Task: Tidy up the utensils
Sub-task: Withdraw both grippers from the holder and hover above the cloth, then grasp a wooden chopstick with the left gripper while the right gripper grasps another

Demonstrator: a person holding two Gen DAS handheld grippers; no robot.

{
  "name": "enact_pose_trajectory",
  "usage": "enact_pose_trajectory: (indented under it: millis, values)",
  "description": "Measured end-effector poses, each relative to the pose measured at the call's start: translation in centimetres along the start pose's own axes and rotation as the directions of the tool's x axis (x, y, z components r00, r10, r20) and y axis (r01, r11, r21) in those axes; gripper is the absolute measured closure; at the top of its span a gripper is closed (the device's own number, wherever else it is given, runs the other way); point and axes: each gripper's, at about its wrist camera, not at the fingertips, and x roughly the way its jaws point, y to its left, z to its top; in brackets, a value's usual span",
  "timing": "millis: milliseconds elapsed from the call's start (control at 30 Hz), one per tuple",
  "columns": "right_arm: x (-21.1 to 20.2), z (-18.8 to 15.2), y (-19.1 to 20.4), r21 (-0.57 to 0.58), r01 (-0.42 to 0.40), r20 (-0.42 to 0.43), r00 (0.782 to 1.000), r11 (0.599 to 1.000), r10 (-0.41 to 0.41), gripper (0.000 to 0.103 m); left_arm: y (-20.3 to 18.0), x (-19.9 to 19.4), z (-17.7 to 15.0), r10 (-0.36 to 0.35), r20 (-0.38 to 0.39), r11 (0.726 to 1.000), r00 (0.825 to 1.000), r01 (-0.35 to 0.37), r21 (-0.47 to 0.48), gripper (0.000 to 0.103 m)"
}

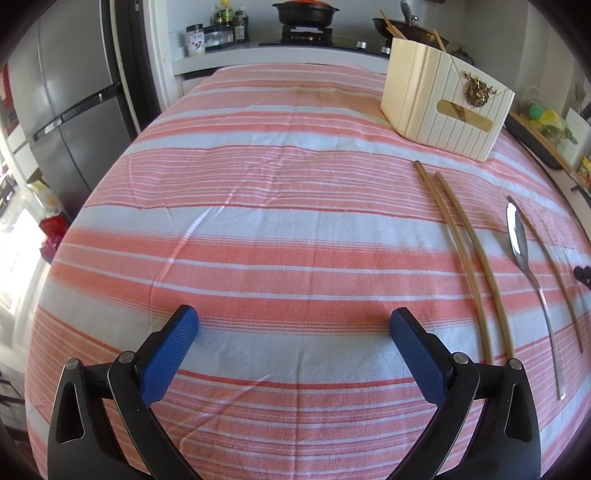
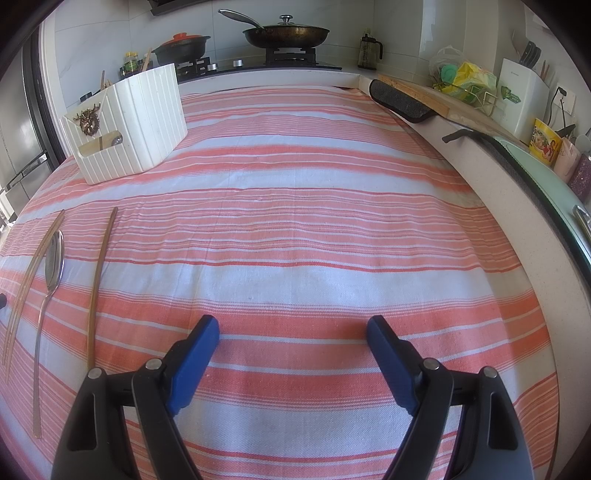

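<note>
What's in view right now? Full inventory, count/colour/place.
chopsticks: three, brown wood, flat on the cloth, two side by side, one beyond the spoon
spoon: one, silver, flat between the pair and the single chopstick
utensil box: one, cream ribbed, far end of cloth, chopsticks already standing inside
tablecloth: one, pink and white stripes, covers table
frying pan: one, dark, lidded, on stove
clay pot: one, black, red lid, on stove
left gripper: open, blue pads, empty
right gripper: open, blue pads, empty

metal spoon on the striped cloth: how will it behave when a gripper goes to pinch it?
The spoon looks like polished metal, so probably stiff and slick against the pads. Its thin handle lies flat on the cloth, so getting under it may be hard. The curved bowl could let it rock or pivot if pushed off-centre.
</note>
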Motion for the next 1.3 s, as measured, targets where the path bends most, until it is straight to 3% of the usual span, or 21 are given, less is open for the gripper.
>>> enact_pose_trajectory:
  millis: [100, 200, 300, 467, 700, 800, 833, 933, 1067, 1133, 1200, 1300]
  values:
    - [0.0, 0.0, 0.0, 0.0, 0.0, 0.0, 1.0, 1.0, 0.0, 0.019, 0.3, -0.8, -0.2, -0.035, -0.013, 0.999, 0.999, 0.035, -0.001, 0.001]
    - [0.0, 0.0, 0.0, 0.0, 0.0, 0.0, 1.0, 1.0, 0.0, 0.019, 0.3, -2.9, -0.9, -0.117, 0.024, 0.992, 0.993, 0.118, -0.039, 0.001]
    - [0.0, 0.0, 0.0, -0.001, 0.0, 0.0, 1.0, 1.0, 0.0, 0.019, -1.1, -4.5, -1.0, -0.148, 0.033, 0.988, 0.988, 0.149, -0.026, 0.001]
    - [0.0, 0.0, 0.0, -0.002, 0.002, 0.0, 1.0, 1.0, -0.002, 0.019, -3.5, -5.5, -1.0, -0.133, 0.027, 0.989, 0.991, 0.132, 0.06, 0.001]
    - [0.3, 0.2, -0.1, 0.005, 0.003, -0.006, 1.0, 1.0, -0.003, 0.014, -5.8, -3.3, 1.7, -0.151, -0.025, 0.986, 0.988, 0.152, 0.074, 0.002]
    - [0.5, 1.2, 0.1, 0.014, 0.01, -0.064, 0.998, 1.0, -0.009, 0.013, -5.9, -2.3, 2.6, -0.155, -0.036, 0.986, 0.987, 0.157, 0.063, 0.002]
    - [-0.3, 1.6, 0.4, 0.02, -0.015, -0.068, 0.998, 1.0, 0.017, 0.014, -5.8, -1.9, 2.8, -0.156, -0.041, 0.986, 0.987, 0.158, 0.055, 0.002]
    - [-4.1, 2.6, 3.3, -0.066, -0.133, 0.036, 0.99, 0.989, 0.136, 0.015, -5.9, -0.9, 3.3, -0.169, -0.06, 0.984, 0.984, 0.172, 0.043, 0.004]
    - [-3.1, 3.6, 9.0, -0.23, -0.249, -0.109, 0.967, 0.941, 0.229, 0.016, -7.3, 0.8, 4.2, -0.153, -0.104, 0.982, 0.983, 0.163, 0.095, 0.013]
    - [-0.9, 3.7, 10.9, -0.286, -0.24, -0.171, 0.965, 0.928, 0.197, 0.028, -7.9, 1.8, 4.6, -0.113, -0.122, 0.983, 0.986, 0.129, 0.131, 0.02]
    - [1.2, 3.8, 12.3, -0.342, -0.228, -0.215, 0.963, 0.912, 0.16, 0.058, -7.9, 2.5, 5.1, -0.091, -0.132, 0.983, 0.987, 0.11, 0.148, 0.023]
    - [2.9, 5.1, 13.5, -0.36, -0.252, -0.219, 0.959, 0.898, 0.181, 0.057, -8.0, 3.2, 6.2, -0.084, -0.129, 0.981, 0.988, 0.105, 0.161, 0.026]
